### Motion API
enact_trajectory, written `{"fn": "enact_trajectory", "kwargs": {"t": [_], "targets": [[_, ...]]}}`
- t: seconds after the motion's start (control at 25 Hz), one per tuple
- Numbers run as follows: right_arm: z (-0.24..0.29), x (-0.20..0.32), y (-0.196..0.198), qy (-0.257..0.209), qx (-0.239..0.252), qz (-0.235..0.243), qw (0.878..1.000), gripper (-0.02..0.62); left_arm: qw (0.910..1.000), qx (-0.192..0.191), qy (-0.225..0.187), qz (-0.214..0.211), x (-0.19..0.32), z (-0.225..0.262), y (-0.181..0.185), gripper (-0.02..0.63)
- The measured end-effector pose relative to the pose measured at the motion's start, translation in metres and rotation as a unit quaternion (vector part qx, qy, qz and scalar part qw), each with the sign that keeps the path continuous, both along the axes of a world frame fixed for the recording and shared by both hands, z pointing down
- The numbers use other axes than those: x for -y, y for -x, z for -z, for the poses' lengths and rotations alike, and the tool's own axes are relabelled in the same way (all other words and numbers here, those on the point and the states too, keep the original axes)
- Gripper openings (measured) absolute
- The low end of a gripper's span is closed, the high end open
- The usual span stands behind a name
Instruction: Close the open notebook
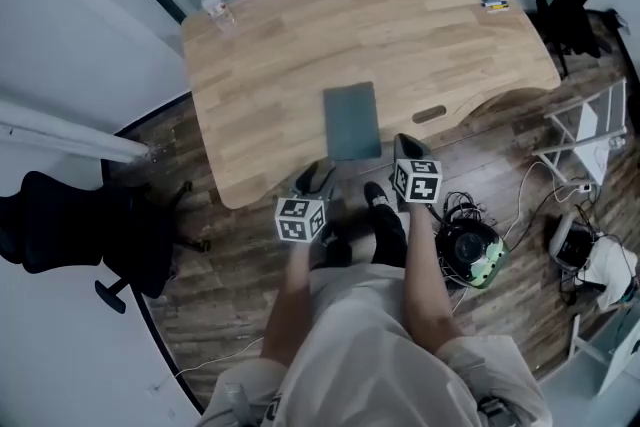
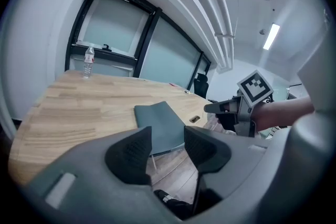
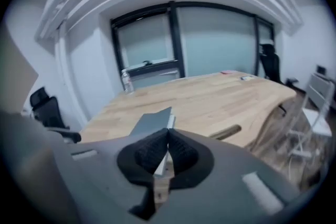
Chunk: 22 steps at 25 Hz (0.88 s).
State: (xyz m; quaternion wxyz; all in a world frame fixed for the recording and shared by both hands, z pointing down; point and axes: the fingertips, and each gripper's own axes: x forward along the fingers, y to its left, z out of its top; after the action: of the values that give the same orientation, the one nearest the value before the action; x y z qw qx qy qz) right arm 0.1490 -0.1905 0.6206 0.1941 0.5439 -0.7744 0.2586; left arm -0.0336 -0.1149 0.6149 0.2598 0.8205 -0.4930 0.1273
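The notebook (image 1: 352, 120) lies flat and shut on the wooden desk (image 1: 300, 35), grey-green cover up, at the desk's near edge. It sits just ahead of both grippers and between their lines of reach.

The left gripper (image 1: 318, 180) hangs short of the desk edge, with the notebook ahead of it and a little to its right. In the left gripper view, the left gripper (image 2: 167, 136) has its jaws spread apart with nothing between them. The notebook (image 2: 163, 120) shows through the gap, lying farther out on the desk.

The right gripper (image 1: 403, 145) is by the notebook's near right corner; whether it touches the cover cannot be told from the head view. In its own view the right gripper (image 3: 168, 134) has its ribbed pads pressed together (only a thin slit remains lower down) and grips nothing. The notebook (image 3: 152, 122) lies just beyond the tips and slightly left, its pale page edges showing along the side facing that gripper.

A clear water bottle (image 1: 214, 7) stands upright far beyond the left gripper, at the desk's far left corner.
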Motion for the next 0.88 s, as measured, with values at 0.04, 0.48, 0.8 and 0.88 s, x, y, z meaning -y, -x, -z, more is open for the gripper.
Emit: {"fn": "enact_trajectory", "kwargs": {"t": [0.04,0.48,0.8,0.88], "targets": [[0.005,-0.006,-0.005,0.001,0.025,-0.039,0.999,0.002,1.0000,0.001,-0.005,0.003,-0.002,0.003,0.002,0.202],[0.015,-0.067,0.024,-0.051,0.039,-0.026,0.998,0.002,0.9976,-0.002,-0.049,-0.049,-0.025,0.022,0.024,0.098],[0.037,-0.057,0.045,-0.064,0.034,0.000,0.997,0.002,0.9959,-0.007,-0.059,-0.068,-0.023,0.037,0.024,0.008],[0.042,-0.057,0.053,-0.071,0.028,0.012,0.997,0.002,0.9960,-0.009,-0.062,-0.064,-0.022,0.041,0.027,0.008]]}}
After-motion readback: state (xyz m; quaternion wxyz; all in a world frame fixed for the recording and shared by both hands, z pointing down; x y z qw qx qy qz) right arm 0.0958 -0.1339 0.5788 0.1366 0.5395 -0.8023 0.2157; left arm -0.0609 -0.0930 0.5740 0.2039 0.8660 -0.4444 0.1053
